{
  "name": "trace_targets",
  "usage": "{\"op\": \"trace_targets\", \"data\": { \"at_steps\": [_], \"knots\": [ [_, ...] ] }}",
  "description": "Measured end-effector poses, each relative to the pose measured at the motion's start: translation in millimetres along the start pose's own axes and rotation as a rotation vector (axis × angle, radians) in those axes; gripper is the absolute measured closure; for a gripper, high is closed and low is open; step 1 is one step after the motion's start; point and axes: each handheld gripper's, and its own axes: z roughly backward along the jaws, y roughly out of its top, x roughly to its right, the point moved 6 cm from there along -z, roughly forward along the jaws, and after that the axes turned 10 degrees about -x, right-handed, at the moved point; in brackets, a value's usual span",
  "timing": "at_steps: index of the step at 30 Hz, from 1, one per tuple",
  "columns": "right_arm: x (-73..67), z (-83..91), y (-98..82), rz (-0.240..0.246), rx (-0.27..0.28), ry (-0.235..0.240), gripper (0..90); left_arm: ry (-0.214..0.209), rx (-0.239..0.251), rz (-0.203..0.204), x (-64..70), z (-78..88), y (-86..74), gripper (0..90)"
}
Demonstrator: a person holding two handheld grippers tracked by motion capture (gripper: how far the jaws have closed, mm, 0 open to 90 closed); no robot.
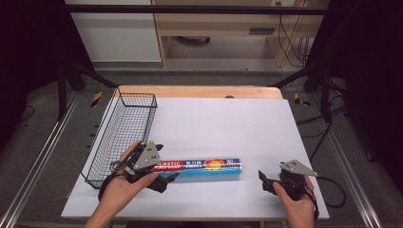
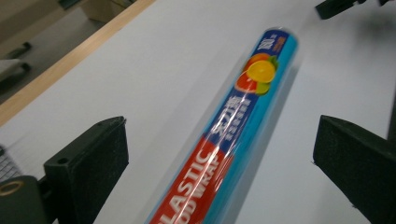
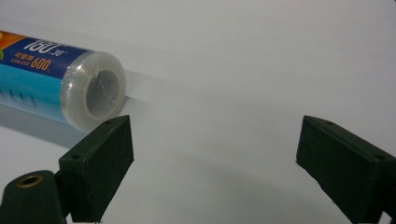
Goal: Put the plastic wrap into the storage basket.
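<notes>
Left tool (image 2: 219, 158) gapes astride the plastic wrap roll (image 2: 233, 135), untouched

The roll of plastic wrap (image 2: 233, 135) lying on the counter reads "PLASTIC FOOD WRAP" in white on its red band. Near its right end, white and orange print reads "CAN USE 600"; the Chinese characters are too small to read.

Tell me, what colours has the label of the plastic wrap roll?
Blue, with a red band and an orange fruit picture; clearest in the left gripper view.
</notes>
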Motion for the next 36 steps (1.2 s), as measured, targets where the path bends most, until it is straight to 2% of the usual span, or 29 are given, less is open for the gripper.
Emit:
{"op": "trace_targets", "data": {
  "at_steps": [2,4,5,6,7,9,12,13,14,16,22,25,26,30,31,32,33,34,35,36],
  "knots": [
    [0.0,1.4,0.0,-0.013,0.003,0.008,11.6,-0.046,-0.008,-0.009,-0.4,-7.9,8.2,3.4],
    [0.3,1.5,-0.1,-0.011,0.006,0.004,11.6,-0.063,-0.039,-0.049,-1.9,-17.2,15.8,4.0],
    [-0.2,1.4,-0.1,-0.009,0.007,0.007,11.6,-0.063,-0.039,-0.049,-1.9,-17.2,15.8,4.2],
    [-1.3,1.6,-0.2,-0.012,0.003,0.012,11.6,-0.09,-0.081,-0.089,-1.2,-26.6,22.6,4.2],
    [-2.4,1.5,0.0,-0.011,0.002,0.015,11.6,-0.086,-0.1,-0.113,-1.5,-30.3,26.1,4.2],
    [-2.7,0.8,0.0,-0.002,0.003,0.013,11.6,-0.095,-0.111,-0.124,-0.2,-34.5,29.3,4.9],
    [-4.5,1.2,1.4,0.01,0.01,0.019,11.6,-0.124,-0.167,-0.178,4.3,-50.8,37.6,5.2],
    [-4.5,1.2,1.4,0.01,0.01,0.019,11.6,-0.124,-0.167,-0.178,4.3,-50.8,37.6,5.2],
    [-4.9,2.4,1.9,0.002,0.011,0.024,11.6,-0.137,-0.183,-0.176,5.8,-60.4,38.5,5.4],
    [-4.0,2.7,2.0,0.005,0.015,0.022,11.7,-0.111,-0.179,-0.203,4.6,-67.7,40.6,6.5],
    [-3.5,1.7,2.2,0.005,0.012,0.02,12.3,-0.142,-0.182,-0.205,3.3,-75.1,38.9,8.6],
    [-4.9,1.7,2.1,0.006,0.01,0.022,12.3,-0.144,-0.201,-0.212,3.6,-78.1,36.2,8.9],
    [-5.3,1.8,2.1,0.004,0.011,0.022,12.3,-0.163,-0.213,-0.212,3.9,-81.7,32.8,8.9],
    [-5.0,1.5,1.6,0.009,0.009,0.025,12.3,-0.176,-0.227,-0.219,3.6,-86.8,28.4,12.1],
    [-5.9,1.7,1.4,0.001,0.005,0.032,12.3,-0.227,-0.238,-0.213,6.1,-91.0,25.5,12.3],
    [-5.7,1.0,1.4,0.007,0.007,0.029,12.3,-0.248,-0.246,-0.212,7.3,-93.5,24.2,12.3],
    [-5.9,0.5,1.6,0.011,0.007,0.029,12.3,-0.248,-0.246,-0.212,7.3,-93.5,24.2,12.2],
    [-6.0,0.3,1.9,0.014,0.008,0.029,12.3,-0.275,-0.264,-0.222,9.7,-99.4,22.0,12.2],
    [-6.0,0.3,1.9,0.014,0.008,0.029,12.3,-0.275,-0.264,-0.222,9.7,-99.4,22.0,12.2],
    [-7.9,0.1,2.2,0.008,0.003,0.036,12.3,-0.304,-0.284,-0.212,12.9,-106.3,19.2,12.0]
  ]
}}
